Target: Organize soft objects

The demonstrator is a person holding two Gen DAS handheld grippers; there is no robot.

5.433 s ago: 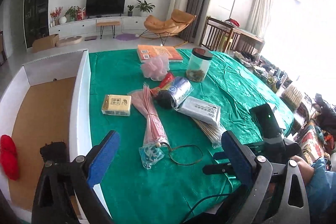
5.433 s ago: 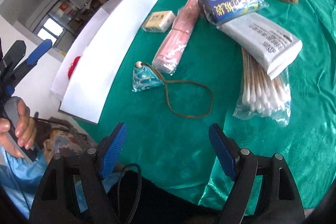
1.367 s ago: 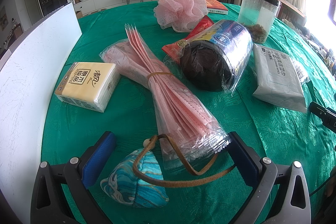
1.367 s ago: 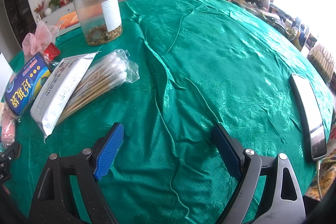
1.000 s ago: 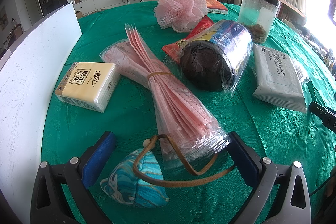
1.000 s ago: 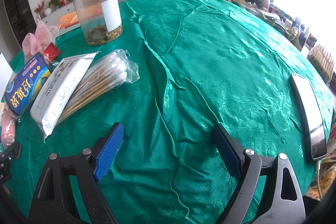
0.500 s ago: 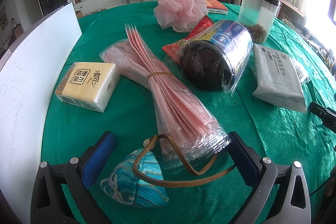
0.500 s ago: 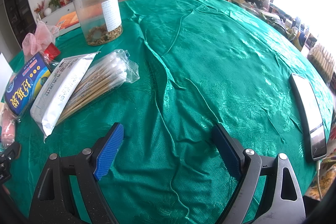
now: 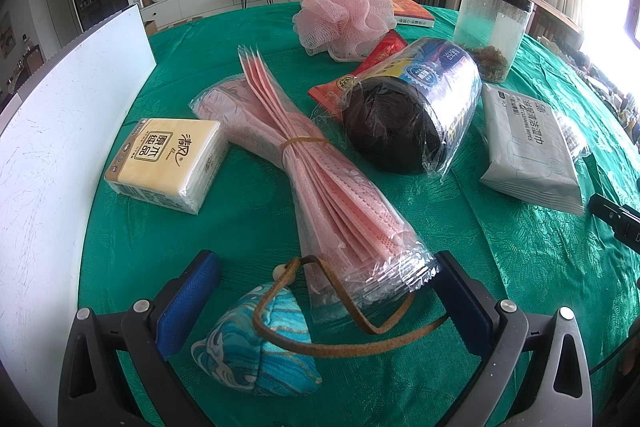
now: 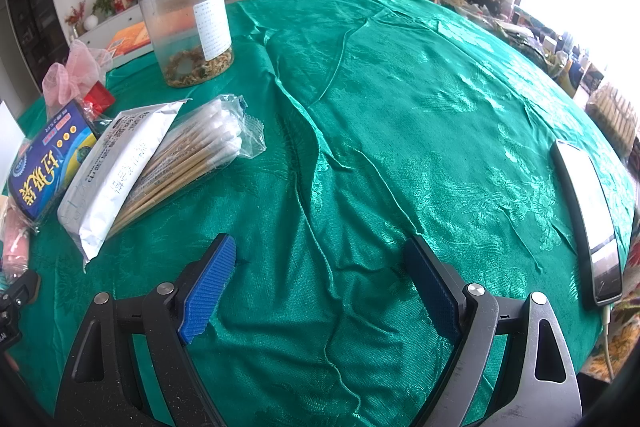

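The blue pouch point(image 9: 260, 347) lies on the bench point(image 9: 520, 267) between the wide-open, empty fingers of the left gripper point(image 9: 320, 303), toward 7 o'clock. Its padded body should be pinched, not the brown cord point(image 9: 360, 323). The right gripper point(image 10: 320, 291) hangs open, empty.

A clear jar point(image 10: 185, 27) (black lid) stands far left. A phone point(image 10: 588, 217) lies at the cloth's point(image 10: 400, 107) right edge.
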